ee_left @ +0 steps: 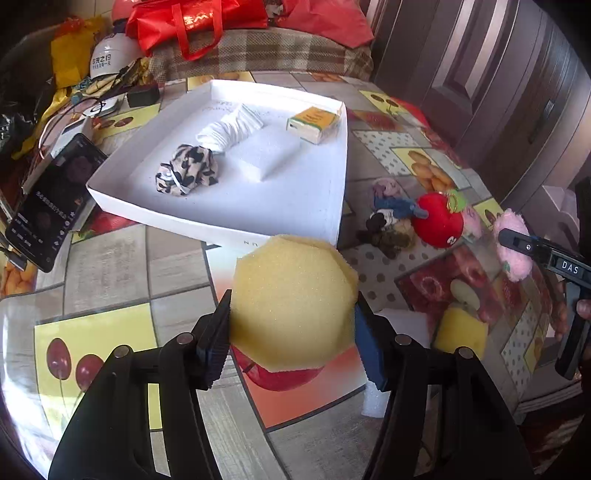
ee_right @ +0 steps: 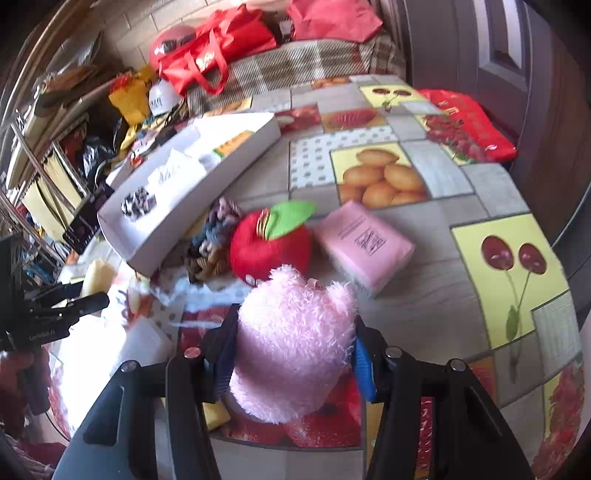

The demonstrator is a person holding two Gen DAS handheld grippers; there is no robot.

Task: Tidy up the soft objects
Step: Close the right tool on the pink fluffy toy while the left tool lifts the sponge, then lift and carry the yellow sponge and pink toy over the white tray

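Note:
My left gripper (ee_left: 291,328) is shut on a yellow sponge (ee_left: 293,302) and holds it above the table, just in front of the white tray (ee_left: 332,206). The tray holds a leopard-print scrunchie (ee_left: 186,173), rolled white socks (ee_left: 229,129), a white foam block (ee_left: 267,153) and a yellow tissue pack (ee_left: 314,123). My right gripper (ee_right: 293,354) is shut on a pink plush toy (ee_right: 295,339), also seen in the left wrist view (ee_left: 511,240). A red plush apple (ee_right: 271,240), several scrunchies (ee_right: 210,240) and a pink tissue pack (ee_right: 365,243) lie on the table.
A phone (ee_left: 55,199) lies left of the tray among cables and clutter. A second yellow sponge (ee_left: 461,330) and a white foam piece (ee_left: 375,402) lie on the table's near side. Red bags (ee_left: 192,18) sit on a plaid seat behind. A red cushion (ee_right: 469,122) is far right.

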